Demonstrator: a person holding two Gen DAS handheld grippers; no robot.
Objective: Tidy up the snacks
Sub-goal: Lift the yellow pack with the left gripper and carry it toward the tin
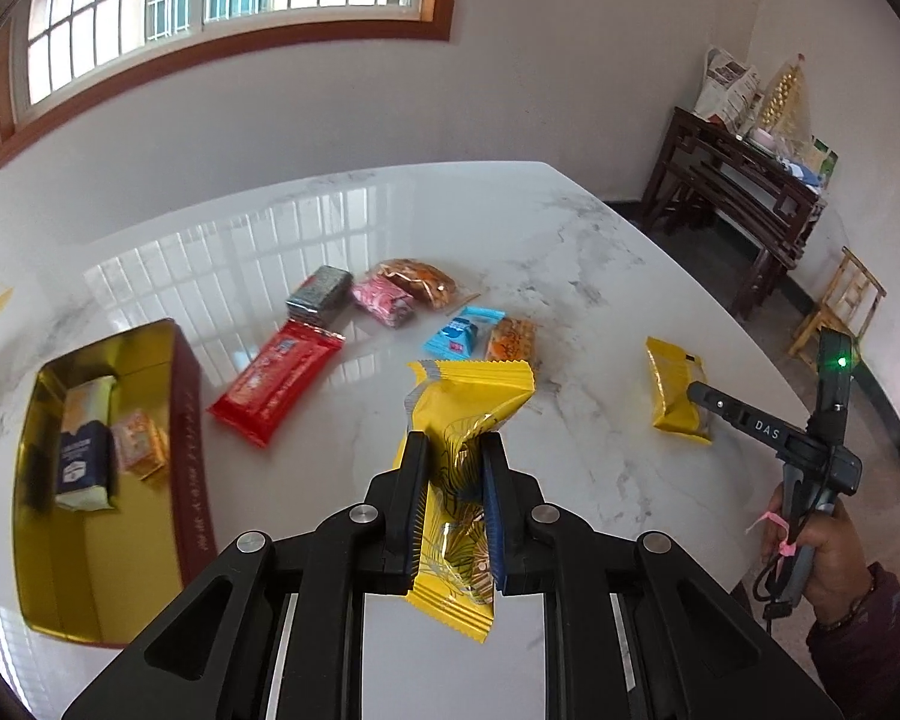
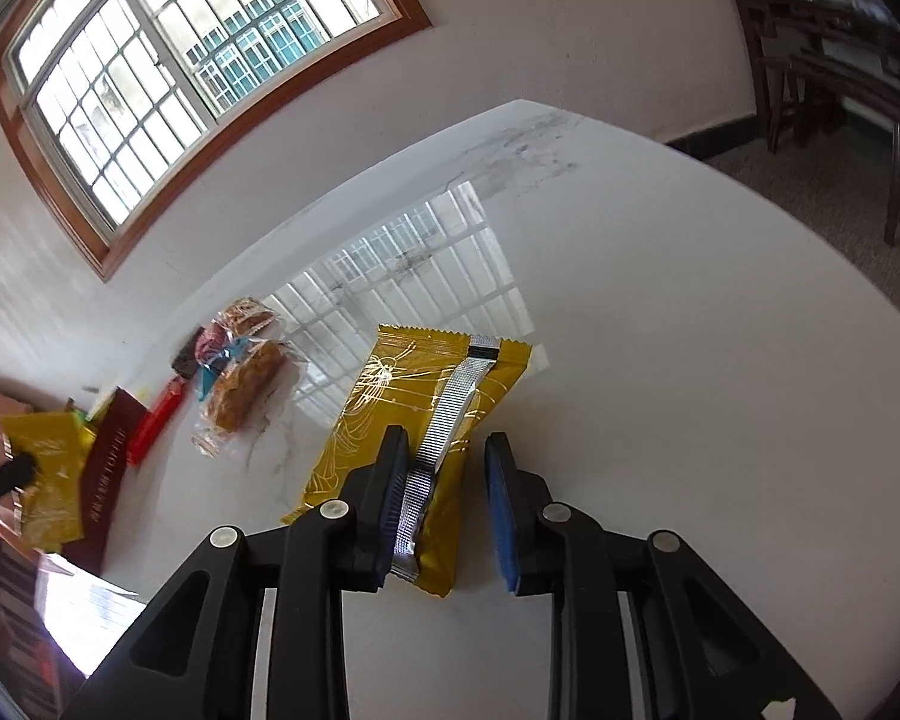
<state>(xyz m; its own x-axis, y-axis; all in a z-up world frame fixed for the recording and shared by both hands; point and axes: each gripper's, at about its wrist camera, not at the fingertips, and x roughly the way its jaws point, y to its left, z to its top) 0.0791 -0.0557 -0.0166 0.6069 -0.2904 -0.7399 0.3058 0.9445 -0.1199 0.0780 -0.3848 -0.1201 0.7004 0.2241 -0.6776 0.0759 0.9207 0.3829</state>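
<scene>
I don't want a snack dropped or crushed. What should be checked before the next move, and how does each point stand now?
1. Left gripper grips its yellow pack: ok, pack pinched between both fingers, lifted.
2. Tin open, with room: ok, two snacks inside, bare gold floor showing.
3. Path to tin: cannot tell; red pack lies beside the tin.
4. Right gripper open over gold pack: ok, jaws apart.
5. Gold pack centred between the fingers: not ok, it sits toward the left finger.
6. Gold pack flat on table: ok, seam side up.
</scene>
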